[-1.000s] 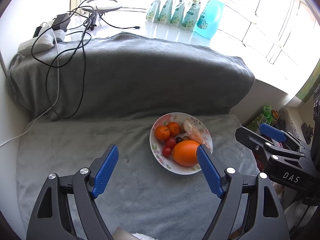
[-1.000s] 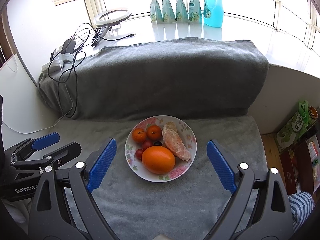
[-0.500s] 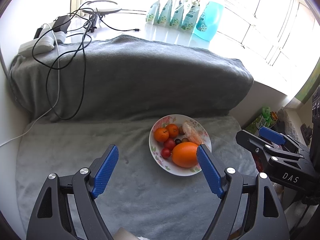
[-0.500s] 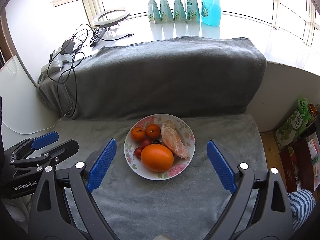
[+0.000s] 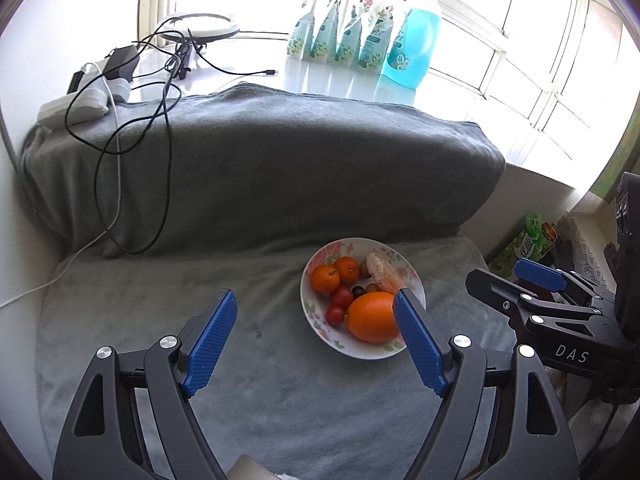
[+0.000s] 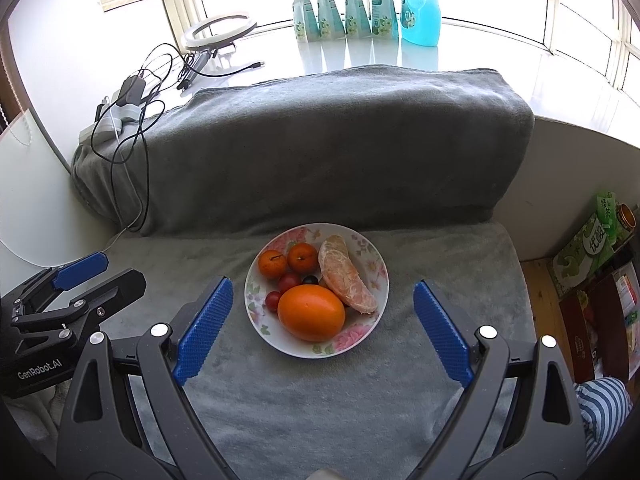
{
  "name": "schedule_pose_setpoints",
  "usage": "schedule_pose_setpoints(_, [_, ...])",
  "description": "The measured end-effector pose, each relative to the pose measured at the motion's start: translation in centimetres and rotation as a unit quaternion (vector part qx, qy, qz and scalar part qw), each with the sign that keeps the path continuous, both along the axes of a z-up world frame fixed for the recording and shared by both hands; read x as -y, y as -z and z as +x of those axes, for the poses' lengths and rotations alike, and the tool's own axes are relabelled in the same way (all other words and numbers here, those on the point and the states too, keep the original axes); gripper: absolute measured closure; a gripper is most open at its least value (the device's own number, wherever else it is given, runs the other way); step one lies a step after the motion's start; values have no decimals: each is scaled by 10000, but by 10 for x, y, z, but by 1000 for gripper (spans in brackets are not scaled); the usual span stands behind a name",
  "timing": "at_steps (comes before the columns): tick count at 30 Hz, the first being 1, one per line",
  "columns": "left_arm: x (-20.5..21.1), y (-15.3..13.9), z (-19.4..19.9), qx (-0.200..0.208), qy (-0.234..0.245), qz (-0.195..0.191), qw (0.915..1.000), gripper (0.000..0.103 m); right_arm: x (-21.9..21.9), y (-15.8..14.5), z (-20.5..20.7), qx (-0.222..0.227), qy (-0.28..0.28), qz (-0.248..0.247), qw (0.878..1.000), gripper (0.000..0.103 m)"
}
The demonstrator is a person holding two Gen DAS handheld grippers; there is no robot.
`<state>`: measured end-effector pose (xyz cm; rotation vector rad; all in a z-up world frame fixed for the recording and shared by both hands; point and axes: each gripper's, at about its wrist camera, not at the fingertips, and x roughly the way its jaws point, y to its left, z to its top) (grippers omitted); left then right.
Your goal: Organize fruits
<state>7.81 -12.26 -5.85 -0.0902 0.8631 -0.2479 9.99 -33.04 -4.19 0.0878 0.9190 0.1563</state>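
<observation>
A floral white plate (image 6: pixel 372 264) (image 5: pixel 412 280) sits on the grey blanket and holds the fruit. On it lie a large orange (image 6: pixel 311 312) (image 5: pixel 372 317), two small tangerines (image 6: pixel 273 263) (image 5: pixel 325 278), red cherry tomatoes (image 6: pixel 289 281) (image 5: pixel 341 296), a dark grape (image 6: pixel 309 280) and a peeled citrus piece (image 6: pixel 346 280) (image 5: pixel 382 270). My right gripper (image 6: pixel 323 334) hovers open in front of the plate, nothing between its blue pads. My left gripper (image 5: pixel 316 338) is open too, left of the plate, its right pad overlapping the orange in view.
A thick grey blanket roll (image 6: pixel 340 140) rises behind the plate. Cables and a power strip (image 5: pixel 76 106) trail over its left end. Detergent pouches and a blue bottle (image 6: pixel 420 4) stand on the windowsill. Boxes and shelves (image 6: pixel 592 240) crowd the right side; a striped sleeve (image 6: pixel 600 404) shows.
Both views have shifted only slightly; the plate sits a little higher in the frames. Both grippers stay open and empty.
</observation>
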Motion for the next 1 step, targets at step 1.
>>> schedule_pose_setpoints(1, [-1, 1, 0, -23, -22, 25, 10000, 22, 1, 2, 1, -21, 14, 1, 10000, 9])
